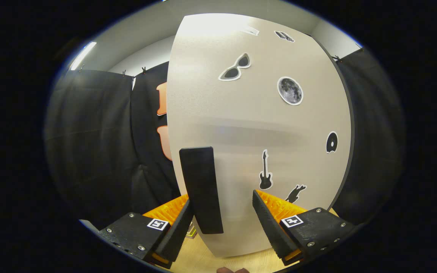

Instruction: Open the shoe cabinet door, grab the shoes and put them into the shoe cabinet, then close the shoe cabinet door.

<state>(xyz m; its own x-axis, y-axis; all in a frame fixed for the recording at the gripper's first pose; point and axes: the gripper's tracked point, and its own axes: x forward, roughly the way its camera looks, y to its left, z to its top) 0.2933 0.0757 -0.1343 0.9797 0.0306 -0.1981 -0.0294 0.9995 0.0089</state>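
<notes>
Gripper [222, 220] unclenched, fingers spread around the black handle [201, 189] at twelve o'clock on the shoe cabinet door [256, 129].

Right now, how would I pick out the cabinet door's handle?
Start at the big pale cabinet door dotted with stickers. Near its left edge, low down, a dark upright handle stands off the surface, just inside the left finger of the open claw. Unlike the flat guitar sticker beside it, it is a plain raised bar.
</notes>
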